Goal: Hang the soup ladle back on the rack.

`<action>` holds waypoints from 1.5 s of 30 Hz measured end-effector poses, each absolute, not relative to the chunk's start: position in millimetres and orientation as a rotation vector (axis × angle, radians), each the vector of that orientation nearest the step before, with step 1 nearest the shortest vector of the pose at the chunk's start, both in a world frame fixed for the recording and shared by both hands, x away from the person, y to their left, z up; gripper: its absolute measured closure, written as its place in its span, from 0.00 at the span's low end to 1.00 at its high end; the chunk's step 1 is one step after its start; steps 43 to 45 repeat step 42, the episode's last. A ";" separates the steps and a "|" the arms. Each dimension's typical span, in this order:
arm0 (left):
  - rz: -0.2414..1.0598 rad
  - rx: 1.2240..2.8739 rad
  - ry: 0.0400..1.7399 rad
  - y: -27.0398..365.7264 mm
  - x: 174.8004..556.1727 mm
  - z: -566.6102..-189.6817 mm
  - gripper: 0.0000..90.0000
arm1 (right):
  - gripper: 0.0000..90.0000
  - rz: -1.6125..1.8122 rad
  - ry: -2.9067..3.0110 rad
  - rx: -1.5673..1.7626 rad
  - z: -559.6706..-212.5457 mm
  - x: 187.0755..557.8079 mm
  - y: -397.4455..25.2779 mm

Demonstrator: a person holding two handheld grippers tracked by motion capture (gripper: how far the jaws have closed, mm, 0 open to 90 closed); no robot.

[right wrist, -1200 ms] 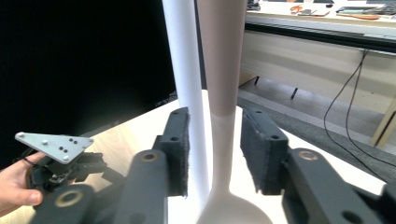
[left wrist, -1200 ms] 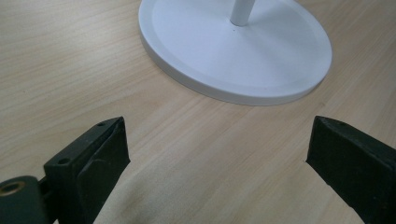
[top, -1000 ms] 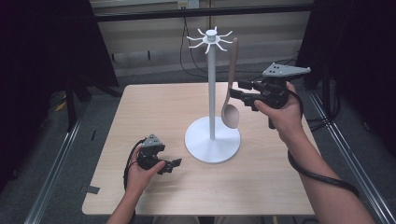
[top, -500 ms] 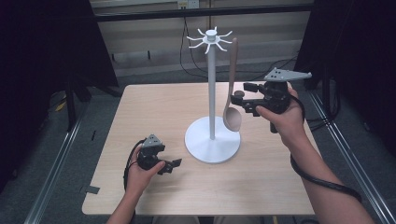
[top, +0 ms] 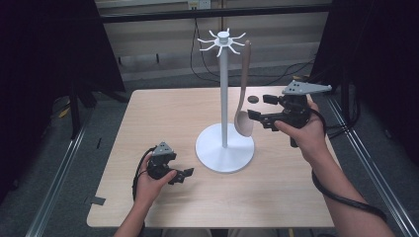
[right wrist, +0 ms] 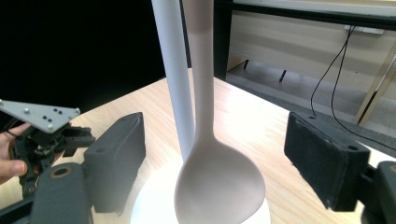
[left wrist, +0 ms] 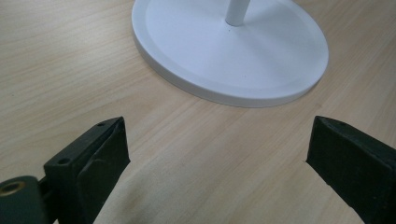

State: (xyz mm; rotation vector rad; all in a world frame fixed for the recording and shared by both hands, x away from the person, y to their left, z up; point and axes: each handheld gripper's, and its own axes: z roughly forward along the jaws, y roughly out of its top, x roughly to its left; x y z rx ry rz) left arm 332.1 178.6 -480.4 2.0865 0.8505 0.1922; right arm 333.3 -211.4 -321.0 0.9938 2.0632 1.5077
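A: Where's the spoon (top: 243, 106) rn?

B: Hanging off the white rack (top: 224, 116) — handle up on one of the top prongs, bowl down low just beside the pole, above the round base. Rack's standing mid-surface (top: 163, 111).

A: And the right gripper (top: 260, 120)?

B: Held up off the surface, right of the rack, pointed at the spoon bowl. Fingers (right wrist: 116, 161) spread wide, nothing between them touching; in the right gripper view the bowl (right wrist: 219, 184) sits in the gap btw the two, close but not pinched.

A: Left one?

B: Left gripper (top: 184, 174) is low, near the front-left of the base, resting at the surface in the person's hand. Fingers (left wrist: 95, 154) apart too, empty — just bare wood btw them and the base edge (left wrist: 233, 60) ahead.

A: Anything else on there?

B: Small dark disc (top: 253, 99) at the back, behind the right gripper. Can't tell what it is.
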 end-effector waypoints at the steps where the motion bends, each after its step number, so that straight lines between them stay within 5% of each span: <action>1: 0.194 2.087 0.849 178.7 332.2 -480.4 0.06 | 0.21 1.501 2.067 0.990 -322.7 332.4 -212.0; 45: 0.190 2.085 0.850 179.6 330.4 -481.6 0.06 | 0.16 1.404 2.071 1.051 -418.9 278.8 -232.9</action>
